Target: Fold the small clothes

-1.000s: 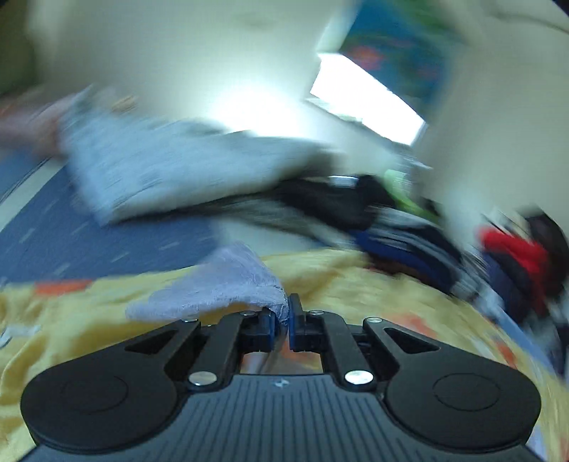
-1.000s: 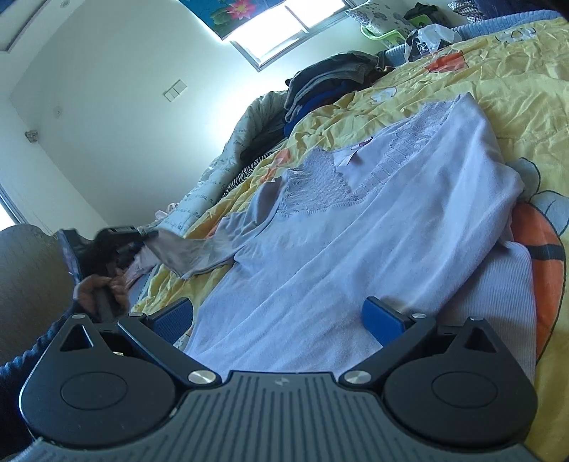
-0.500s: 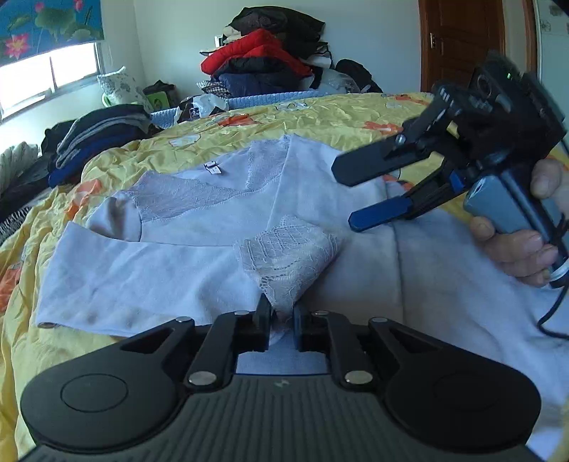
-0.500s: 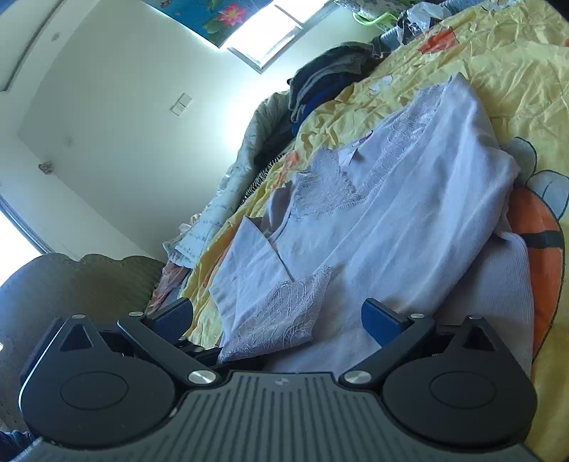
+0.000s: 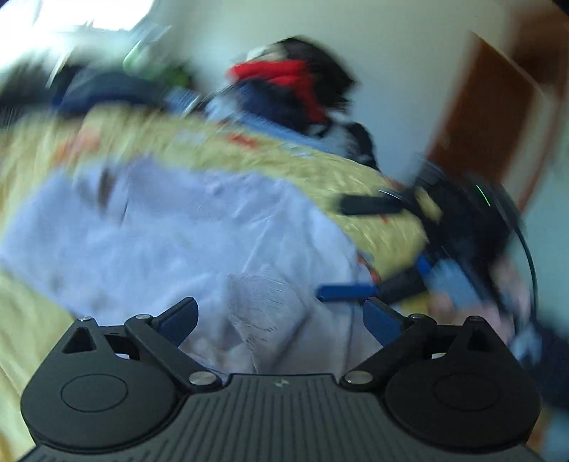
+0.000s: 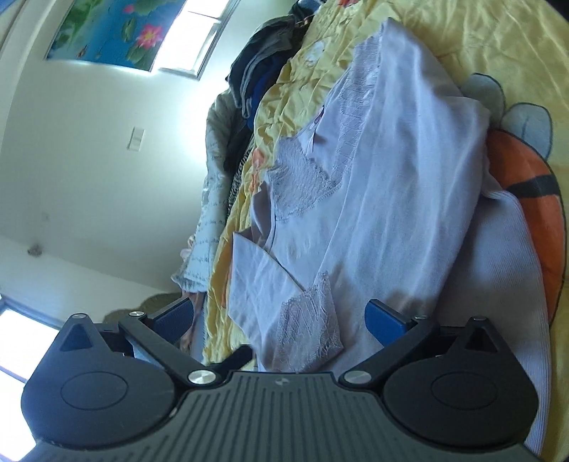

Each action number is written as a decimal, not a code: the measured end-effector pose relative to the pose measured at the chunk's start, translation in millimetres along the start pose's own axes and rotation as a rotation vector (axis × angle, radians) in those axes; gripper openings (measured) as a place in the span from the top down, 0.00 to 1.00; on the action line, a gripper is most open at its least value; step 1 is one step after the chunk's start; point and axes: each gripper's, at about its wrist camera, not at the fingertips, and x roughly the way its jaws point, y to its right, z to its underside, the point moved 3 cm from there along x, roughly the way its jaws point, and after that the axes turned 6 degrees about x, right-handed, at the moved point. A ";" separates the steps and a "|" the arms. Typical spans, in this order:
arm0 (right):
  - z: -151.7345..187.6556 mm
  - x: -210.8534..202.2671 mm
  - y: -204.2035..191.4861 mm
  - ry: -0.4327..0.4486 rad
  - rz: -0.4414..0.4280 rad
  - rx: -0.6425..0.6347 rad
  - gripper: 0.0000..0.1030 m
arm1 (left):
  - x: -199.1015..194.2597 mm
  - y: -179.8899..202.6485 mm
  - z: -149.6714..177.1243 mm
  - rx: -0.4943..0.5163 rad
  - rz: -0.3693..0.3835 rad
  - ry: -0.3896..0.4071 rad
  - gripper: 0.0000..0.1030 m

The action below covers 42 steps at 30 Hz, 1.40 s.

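Lilac lace-cuffed top (image 6: 384, 199) flat on bedspread (image 6: 498, 42)

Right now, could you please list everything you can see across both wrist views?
Top: one, lilac with lace trim, flat on the bedspread, one lace-cuffed sleeve folded across it.
Bedspread: one, yellow with orange print, under the top.
Clothes pile: one, red, black and navy, far edge of bed.
Second pile: one, dark grey and blue, by the window.
Poster: one, blue with lotus flowers, on the wall.
Door: one, brown, far right.
Left gripper: black, jaws open, just released the sleeve.
Right gripper: black, jaws open.

one lilac top (image 6: 391, 199), two grippers, one yellow bedspread (image 6: 498, 42)
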 end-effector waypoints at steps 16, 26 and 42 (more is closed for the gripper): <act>0.0 -14.2 3.3 0.020 -0.071 0.088 0.00 | 30.5 34.6 4.4 0.253 -0.112 -0.077 0.96; 13.9 -26.0 9.4 -0.029 -0.046 0.080 0.00 | -8.7 57.8 33.6 0.418 -0.073 -0.016 0.95; 50.8 -17.2 1.4 -0.132 0.093 0.013 0.38 | -6.2 18.0 51.1 0.140 -0.069 -0.057 0.93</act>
